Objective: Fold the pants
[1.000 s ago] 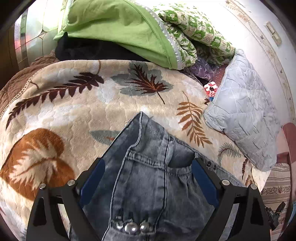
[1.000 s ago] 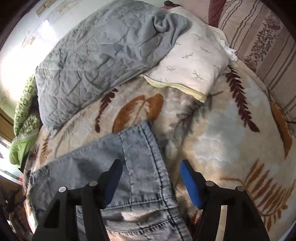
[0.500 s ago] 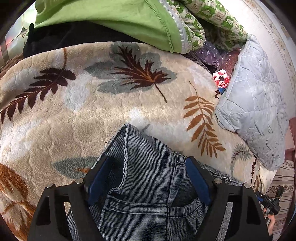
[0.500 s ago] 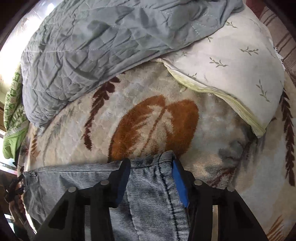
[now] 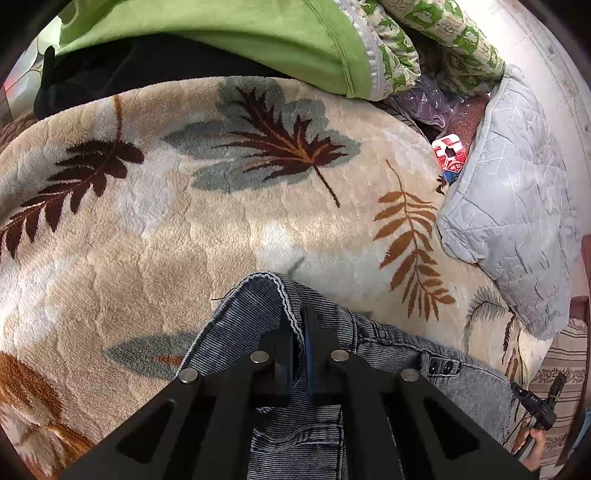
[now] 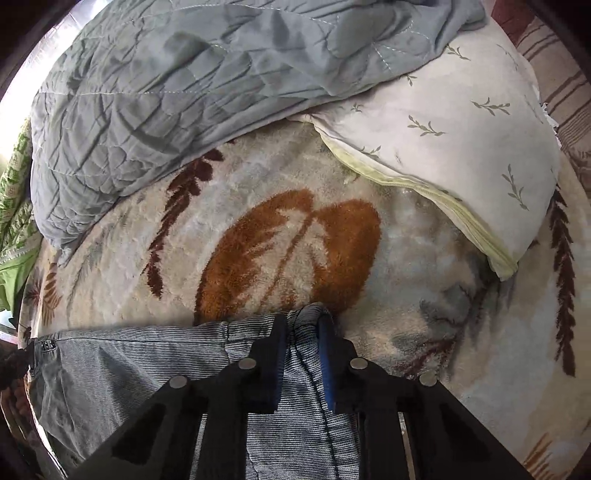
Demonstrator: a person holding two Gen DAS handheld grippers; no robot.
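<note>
Grey-blue denim pants (image 5: 388,343) lie on a plush leaf-patterned blanket (image 5: 147,240). My left gripper (image 5: 297,314) is shut on a raised fold at the pants' edge, and the cloth peaks just beyond its blue pads. In the right wrist view the same pants (image 6: 129,354) stretch off to the left. My right gripper (image 6: 303,325) has its jaws closing on the pants' far corner. The denim is bunched between the blue pads, which press on it. Both grippers point steeply down at the bed.
A grey quilted cover (image 5: 517,221) (image 6: 166,92) lies past the pants, with a leaf-print white pillow (image 6: 461,140) beside it. Green bedding (image 5: 258,33) is heaped at the back, with a red packet (image 5: 448,151) nearby. A hand (image 5: 533,443) grips a black tool at the right edge.
Both grippers came down onto the pants' far edge and their jaws closed from wide open. The left now pinches a fold of denim, and the right squeezes the corner.
</note>
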